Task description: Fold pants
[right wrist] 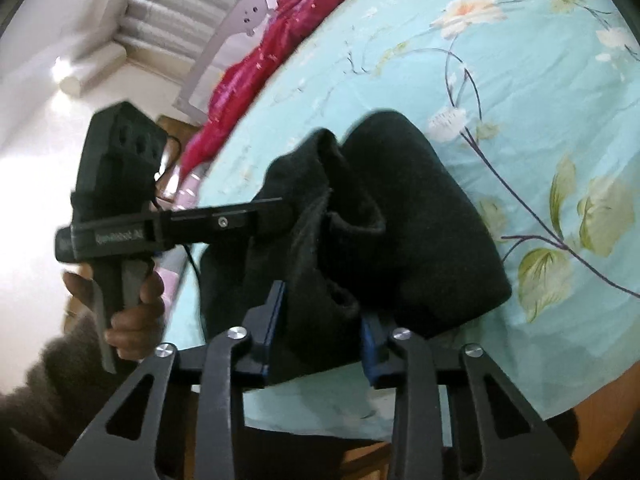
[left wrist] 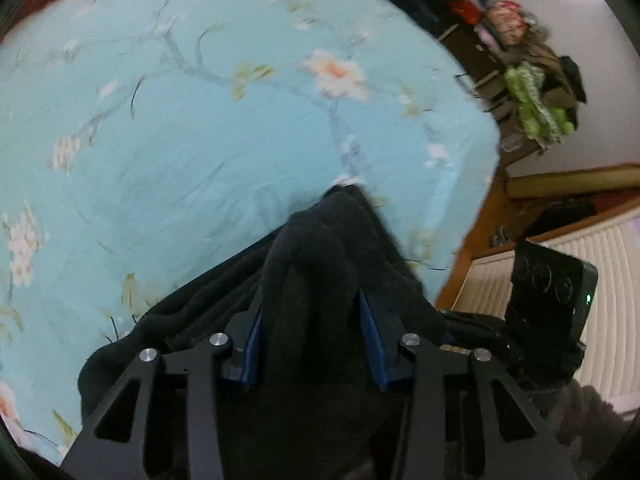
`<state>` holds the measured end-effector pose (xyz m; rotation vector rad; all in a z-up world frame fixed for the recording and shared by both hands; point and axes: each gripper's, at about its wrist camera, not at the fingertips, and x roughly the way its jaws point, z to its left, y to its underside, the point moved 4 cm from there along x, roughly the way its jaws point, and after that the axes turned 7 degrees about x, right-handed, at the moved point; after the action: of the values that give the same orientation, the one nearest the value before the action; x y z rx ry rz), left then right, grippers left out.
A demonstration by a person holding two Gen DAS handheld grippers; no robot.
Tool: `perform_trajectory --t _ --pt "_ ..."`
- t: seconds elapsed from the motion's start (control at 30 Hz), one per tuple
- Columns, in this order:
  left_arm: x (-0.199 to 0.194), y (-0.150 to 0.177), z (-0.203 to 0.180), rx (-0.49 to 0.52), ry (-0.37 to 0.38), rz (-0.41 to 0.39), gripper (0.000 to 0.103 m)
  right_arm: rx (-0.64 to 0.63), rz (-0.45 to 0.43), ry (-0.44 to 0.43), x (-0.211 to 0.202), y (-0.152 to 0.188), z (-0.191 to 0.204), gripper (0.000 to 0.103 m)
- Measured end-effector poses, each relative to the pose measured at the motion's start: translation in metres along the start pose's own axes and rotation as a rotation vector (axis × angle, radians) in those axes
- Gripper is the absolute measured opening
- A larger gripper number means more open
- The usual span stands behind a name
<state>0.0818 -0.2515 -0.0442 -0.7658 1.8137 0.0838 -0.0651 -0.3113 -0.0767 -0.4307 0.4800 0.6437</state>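
- The black pants point(left wrist: 320, 264) lie bunched on the light blue floral bedspread point(left wrist: 200, 120), near the bed's edge closest to the person; the heap is so crumpled that neither waistband nor leg ends can be told apart.
- In the left wrist view, the lower part of the pants is cut off behind the gripper frame, and the fabric is a dark mass with little detail.
- The left gripper point(left wrist: 312, 320) has its blue pads point(left wrist: 253, 344) pressed against a thick fold of the pants on both sides; no earlier picture is there to compare with.
- The right gripper point(right wrist: 324, 320) is likewise clamped on a wad of the pants point(right wrist: 400, 220), blue pads point(right wrist: 276, 312) on either side of the cloth.
- In the right wrist view, the left gripper point(right wrist: 276, 204) comes in from the left, its tips buried in the fabric, so its fingers there are hidden.
- A hand point(right wrist: 136, 312) in a dark fuzzy sleeve point(right wrist: 48, 380) grips that tool's handle; the rest of the person is out of frame.
- The heap's long axis is hard to judge; in the right wrist view it runs roughly from the near bed edge away toward the upper right.
- A red cloth point(right wrist: 260, 68) lies along the bed's far side.
- Beyond the bed's corner, a blurred pile of clothes point(left wrist: 520, 60) sits against the wall; a white radiator point(left wrist: 580, 280) is at the right.
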Motion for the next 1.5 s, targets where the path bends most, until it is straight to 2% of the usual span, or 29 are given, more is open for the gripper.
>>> perform_trajectory --t 0.1,0.13,0.17,0.2,0.27,0.33,0.47,0.5,0.53,0.6,0.63,0.7,0.8,0.87,0.97,1.0,1.03,1.1,1.17,1.23,1.4,1.5 --pt "-0.019 -0.01 -0.026 0.044 0.023 -0.058 0.045 -0.018 -0.051 -0.049 -0.024 -0.006 0.012 0.034" --pt "-0.018 -0.015 -0.036 0.065 0.002 -0.081 0.051 -0.015 -0.08 -0.063 -0.035 -0.009 0.012 0.033" --pt "-0.014 -0.018 -0.04 0.076 -0.027 -0.089 0.061 -0.013 -0.096 -0.064 -0.042 -0.012 0.01 0.033" --pt "-0.004 -0.02 -0.043 0.09 -0.076 -0.092 0.062 -0.006 -0.111 -0.045 -0.046 -0.015 0.003 0.033" --pt "0.032 -0.018 -0.041 0.123 -0.255 -0.039 0.063 0.051 -0.08 -0.006 -0.04 -0.016 -0.022 0.034" --pt "0.054 -0.014 -0.038 0.111 -0.314 -0.004 0.066 0.114 -0.016 0.053 -0.022 -0.011 -0.05 0.034" --pt "0.01 -0.006 -0.03 -0.005 -0.291 -0.131 0.066 0.085 -0.02 0.026 -0.038 -0.012 -0.041 0.035" --pt "-0.007 0.0 -0.024 -0.042 -0.295 -0.173 0.066 0.062 -0.037 0.037 -0.048 -0.016 -0.038 0.038" --pt "-0.025 0.008 -0.015 -0.089 -0.328 -0.216 0.069 0.043 -0.062 0.048 -0.059 -0.021 -0.035 0.044" --pt "-0.052 0.028 0.002 -0.171 -0.376 -0.272 0.071 0.024 -0.114 0.069 -0.075 -0.03 -0.031 0.071" --pt "-0.064 0.043 0.011 -0.219 -0.391 -0.296 0.071 0.01 -0.142 0.069 -0.08 -0.035 -0.028 0.073" --pt "-0.075 0.066 0.025 -0.309 -0.398 -0.323 0.072 -0.027 -0.134 0.071 -0.076 -0.043 -0.018 0.074" --pt "-0.069 0.098 0.039 -0.433 -0.339 -0.338 0.072 -0.097 -0.089 0.116 -0.05 -0.059 -0.007 0.074" --pt "-0.057 0.104 0.047 -0.455 -0.363 -0.307 0.072 -0.147 -0.064 0.166 -0.029 -0.068 -0.002 0.074" --pt "-0.036 0.099 0.056 -0.424 -0.503 -0.266 0.074 -0.255 0.0 0.279 0.002 -0.076 0.003 0.058" --pt "-0.027 0.094 0.06 -0.407 -0.536 -0.258 0.075 -0.285 -0.003 0.311 0.006 -0.079 0.004 0.056" --pt "-0.017 0.091 0.068 -0.405 -0.554 -0.244 0.079 -0.302 -0.003 0.336 0.011 -0.082 0.002 0.056" --pt "-0.006 0.088 0.085 -0.464 -0.538 -0.251 0.087 -0.294 0.036 0.398 0.028 -0.088 -0.014 0.058" --pt "-0.01 0.093 0.096 -0.556 -0.466 -0.277 0.088 -0.221 0.047 0.375 0.035 -0.095 -0.034 0.066" --pt "-0.015 0.096 0.095 -0.568 -0.454 -0.286 0.087 -0.157 0.059 0.33 0.033 -0.1 -0.039 0.068" --pt "-0.035 0.101 0.062 -0.493 -0.565 -0.318 0.086 -0.144 0.083 0.316 0.023 -0.101 -0.034 0.072" --pt "-0.046 0.106 0.04 -0.434 -0.628 -0.347 0.086 -0.113 0.053 0.285 0.008 -0.099 -0.024 0.072"
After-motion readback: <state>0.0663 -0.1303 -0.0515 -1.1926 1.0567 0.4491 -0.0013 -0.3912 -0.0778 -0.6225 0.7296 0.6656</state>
